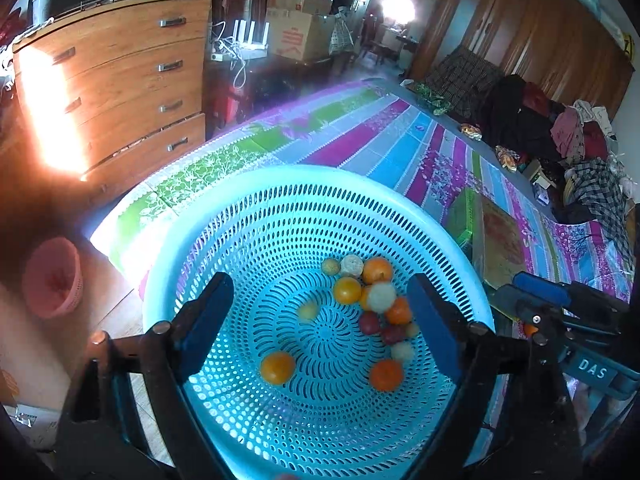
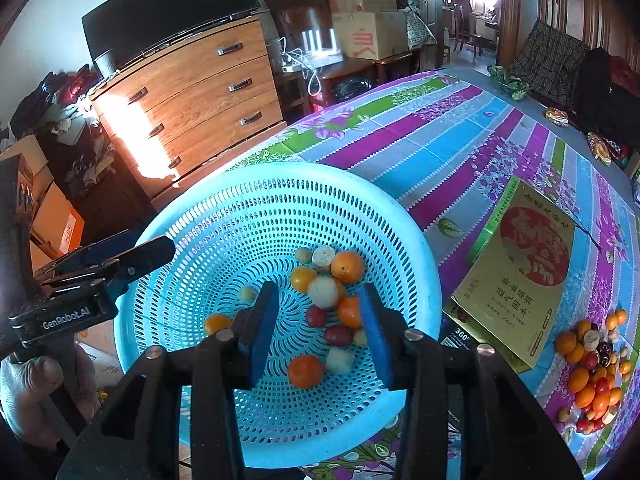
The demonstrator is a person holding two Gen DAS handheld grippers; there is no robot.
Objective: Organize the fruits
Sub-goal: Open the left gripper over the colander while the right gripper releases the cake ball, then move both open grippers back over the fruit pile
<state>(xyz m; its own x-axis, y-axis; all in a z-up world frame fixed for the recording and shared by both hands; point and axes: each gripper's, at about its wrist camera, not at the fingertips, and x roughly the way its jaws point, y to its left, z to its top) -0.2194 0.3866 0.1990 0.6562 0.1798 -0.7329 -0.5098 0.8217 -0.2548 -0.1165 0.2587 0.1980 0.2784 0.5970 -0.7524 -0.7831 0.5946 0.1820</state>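
Observation:
A light blue perforated basket [image 1: 280, 184] [image 2: 256, 176] stands at the table's near corner. Several small fruits [image 1: 376, 300] [image 2: 332, 300] lie in its bottom: orange, yellow, dark red and pale ones. My left gripper [image 1: 320, 320] hangs over the basket's middle with its jaws wide open and nothing between them; a blurred yellowish fruit [image 1: 308, 311] shows below the gap. In the right wrist view the left gripper [image 2: 160, 250] reaches over the left rim. My right gripper [image 2: 319, 330] is open over the fruits, holding nothing. A pile of loose fruits [image 2: 592, 368] lies on the tablecloth at the right.
A flat green-and-gold box [image 2: 520, 280] lies on the striped tablecloth [image 2: 440, 140] between basket and fruit pile. A wooden chest of drawers [image 1: 120, 92] stands to the left, a pink basket [image 1: 52, 280] on the floor. Clothes are piled at the far right.

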